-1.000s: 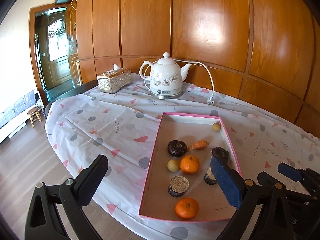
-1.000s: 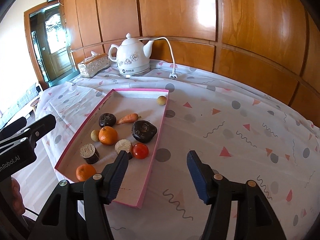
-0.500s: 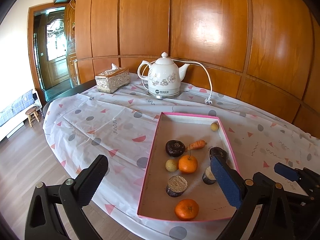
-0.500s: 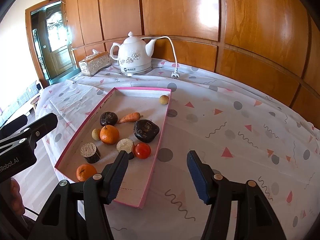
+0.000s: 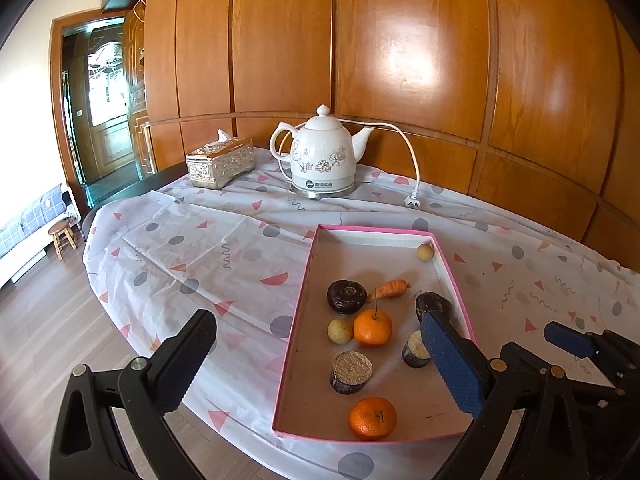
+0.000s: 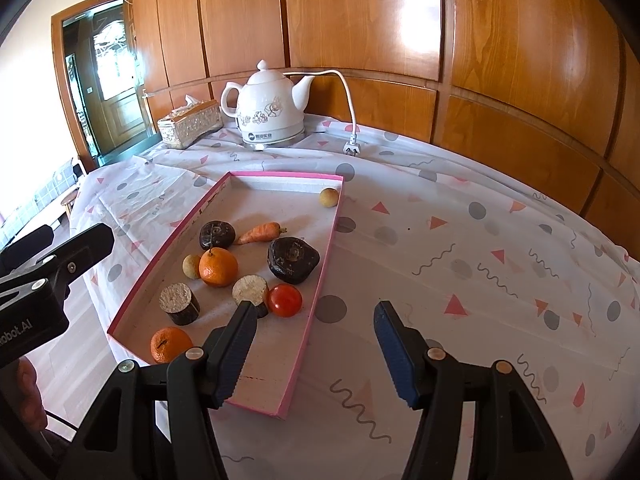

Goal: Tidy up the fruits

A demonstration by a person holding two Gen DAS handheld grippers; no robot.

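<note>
A pink-rimmed tray (image 5: 304, 292) (image 6: 324, 248) lies on the table and holds two oranges (image 5: 372, 327) (image 5: 372, 418), a carrot (image 6: 260, 233), a red tomato (image 6: 285, 300), dark round fruits (image 6: 293, 260) (image 5: 347, 296), small yellow fruits (image 6: 328, 197) and cut brown cylinders (image 6: 179, 303). My left gripper (image 5: 316, 364) is open and empty, above the tray's near left edge. My right gripper (image 6: 314, 344) is open and empty, above the tray's near right corner. The left gripper also shows at the left of the right wrist view (image 6: 48, 276).
A white kettle (image 5: 324, 160) (image 6: 270, 114) with a loose cord and plug (image 6: 351, 147) stands at the back of the table. A silver tissue box (image 5: 220, 162) sits left of it. Wooden wall panels rise behind. The table edge drops to the floor at left.
Both grippers have drawn back and up slightly; the tray and kettle look a little farther away. Both jaws stay open and nothing in the tray has moved.
</note>
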